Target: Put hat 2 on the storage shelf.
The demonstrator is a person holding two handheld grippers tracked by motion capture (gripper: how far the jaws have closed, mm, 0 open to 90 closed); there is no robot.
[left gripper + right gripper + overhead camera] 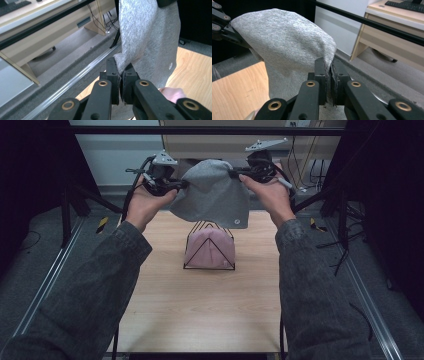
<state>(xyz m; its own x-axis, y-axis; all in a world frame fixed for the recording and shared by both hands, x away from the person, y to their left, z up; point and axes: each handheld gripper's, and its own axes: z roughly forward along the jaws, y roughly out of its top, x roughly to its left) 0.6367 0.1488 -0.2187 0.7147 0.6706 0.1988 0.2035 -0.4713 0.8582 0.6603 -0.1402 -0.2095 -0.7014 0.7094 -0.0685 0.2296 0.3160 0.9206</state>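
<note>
Grey hat (216, 195): hung in the air above the far part of the desk (200, 305), stretched between the 2 tongs; was just above the wire stand, whether touching it could not be told from the high view.
Hat fabric: light grey, speckled knit; carried 1 small round badge (238, 222) near the lower right edge in the high view.
Left tongs (183, 184): held in the left hand (146, 204); were closed on the left edge of the grey hat; in the left gripper view (121, 75) clamped a thin fold of cloth between the 2 black pads, with almost no gap.
Right tongs (233, 171): held in the right hand (270, 195); were closed on the right edge of the grey hat; in the right gripper view (329, 72) pinched the rim of the cloth tightly between both pads.
Height of tongs: stood at nearly the same level, right one slightly higher in the high view.
Wire stand (209, 246): black, with triangle-shaped frames, stood on the desk below the grey hat.
Pink hat (210, 249): sat inside the wire stand, upright, rounded top up.
Desk: light wood.
Sleeves (95, 285): dark grey, came in from the bottom of the high view on both sides.
</note>
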